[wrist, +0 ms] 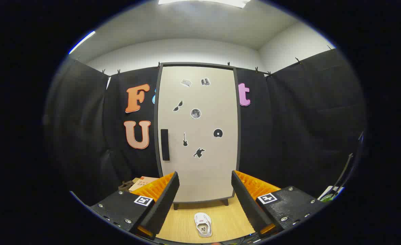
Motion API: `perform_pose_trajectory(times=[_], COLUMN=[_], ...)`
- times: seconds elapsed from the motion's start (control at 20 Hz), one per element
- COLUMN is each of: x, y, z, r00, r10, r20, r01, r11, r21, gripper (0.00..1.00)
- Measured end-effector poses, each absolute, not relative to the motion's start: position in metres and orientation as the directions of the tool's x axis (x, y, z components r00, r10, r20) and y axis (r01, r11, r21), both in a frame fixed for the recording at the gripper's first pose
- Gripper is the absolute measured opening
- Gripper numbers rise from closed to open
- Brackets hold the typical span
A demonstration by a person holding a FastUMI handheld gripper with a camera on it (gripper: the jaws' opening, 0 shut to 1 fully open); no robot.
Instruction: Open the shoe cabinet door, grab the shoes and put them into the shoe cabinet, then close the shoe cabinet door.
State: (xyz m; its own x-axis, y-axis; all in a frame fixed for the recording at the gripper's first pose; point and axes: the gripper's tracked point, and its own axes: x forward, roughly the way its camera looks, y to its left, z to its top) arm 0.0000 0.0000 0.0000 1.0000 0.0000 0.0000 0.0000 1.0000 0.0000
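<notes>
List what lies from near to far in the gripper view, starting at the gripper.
Open gripper, nothing between its fingers → white shoe on the wooden floor → closed cabinet door with its dark handle → black cloth wall.

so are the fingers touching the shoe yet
Apart. The gripper view shows the open gripper with bare wooden floor between each of its fingers and the white shoe, which lies between them.
</notes>
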Motion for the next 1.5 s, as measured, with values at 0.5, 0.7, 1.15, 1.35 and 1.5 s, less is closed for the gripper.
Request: perform_pose_trajectory(times=[0.5, 0.7, 1.15, 1.35, 1.5], x=[-0.001, -0.002, -0.003, -0.001, 0.002], y=[0.003, 0.004, 0.005, 0.01, 0.014], z=[0.002, 0.002, -0.003, -0.014, -0.029], r00=[1.0, 1.0, 1.0, 0.999, 0.997], r10=[0.008, 0.009, 0.01, 0.019, 0.026], r20=[0.002, 0.0, -0.014, -0.038, -0.068], r01=[-0.008, -0.009, -0.01, -0.02, -0.027], r11=[1.0, 1.0, 1.0, 1.0, 0.999], r21=[-0.009, -0.007, -0.015, -0.019, -0.017], gripper=[0.96, 0.96, 0.96, 0.96, 0.96])
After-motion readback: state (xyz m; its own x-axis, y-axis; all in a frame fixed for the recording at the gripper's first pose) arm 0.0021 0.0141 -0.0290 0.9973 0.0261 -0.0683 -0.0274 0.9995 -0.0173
